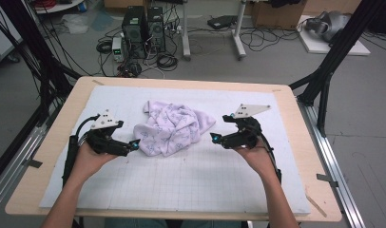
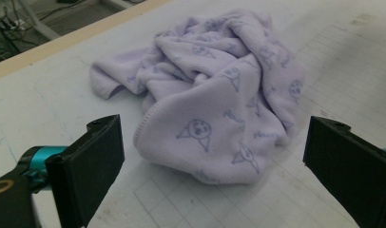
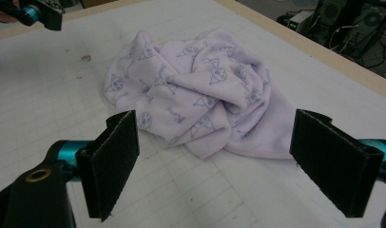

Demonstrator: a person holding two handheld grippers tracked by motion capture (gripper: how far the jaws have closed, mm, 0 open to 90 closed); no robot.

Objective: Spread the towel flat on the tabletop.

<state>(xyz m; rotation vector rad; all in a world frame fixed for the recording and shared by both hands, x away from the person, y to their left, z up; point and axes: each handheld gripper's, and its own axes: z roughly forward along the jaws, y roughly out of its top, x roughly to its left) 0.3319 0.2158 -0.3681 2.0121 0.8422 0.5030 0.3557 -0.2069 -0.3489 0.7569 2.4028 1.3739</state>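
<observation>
**Crumpled lilac fleece cloth, flanked by both claws before any grasp**

Lilac fleece cloth with a printed cat-face pattern (image 1: 172, 128), lying in a loose crumpled heap on the white gridded mat (image 1: 191, 180) that covers the pale wooden table (image 1: 295, 118), a little beyond the middle of the mat. I judge the step in hand to be the approach: both my claws face the heap from opposite sides and neither has yet closed on fabric.

My left gripper (image 1: 134, 144) sits just beside the near-left fold of the cloth, its tip almost at the fabric; whether it touches I cannot tell from above. In the left gripper view its jaws stand spread wide, the rounded near fold (image 2: 200, 142) lying ahead of the gap, untouched by either pad. My right gripper (image 1: 215, 137) is held near the right edge of the heap but apart from it. In the right gripper view its jaws are likewise spread, with the stitched hem (image 3: 248, 149) ahead of them and nothing pinched.

The next move, as I judge it, calls for finding an edge or corner on each side and closing on a single layer rather than a bunched fold.

Pose: both forearms enter from the near edge, palms under the tools, claws pointed inward and slightly down toward the cloth.
</observation>
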